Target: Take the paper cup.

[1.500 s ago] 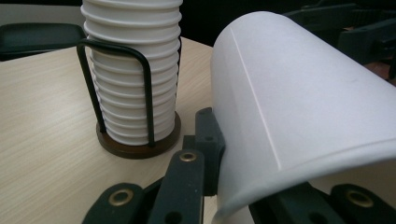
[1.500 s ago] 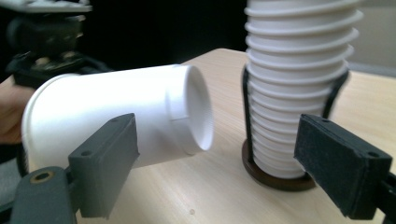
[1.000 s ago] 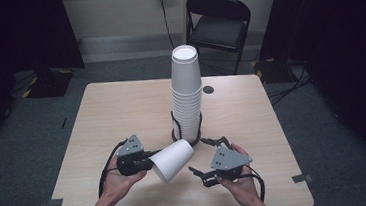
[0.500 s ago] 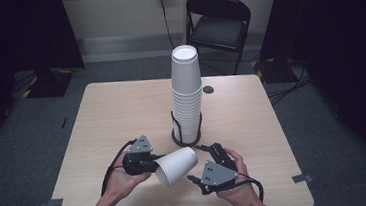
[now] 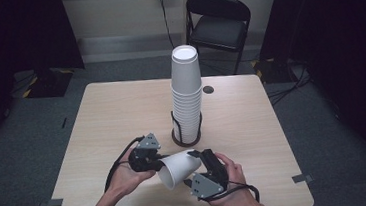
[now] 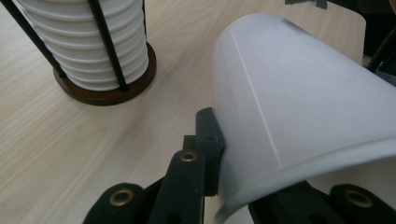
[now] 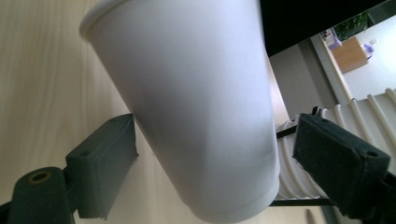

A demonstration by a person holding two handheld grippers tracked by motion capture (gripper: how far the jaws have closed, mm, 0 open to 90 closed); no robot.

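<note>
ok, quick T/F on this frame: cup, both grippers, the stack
1. The left gripper is clamped on the wall of the cup. True: in the left gripper view one jaw is outside the cup at the rim and the other inside.
2. The cup stands upright on the table. False: it lies on its side in the air between the two grippers.
3. The right gripper has closed on the cup. False: its jaws flank the cup's base end with gaps on both sides.
4. The stack sits in a wire holder on a dark round base. True.
5. The stack has tipped over. False: it stands upright behind the grippers.
</note>
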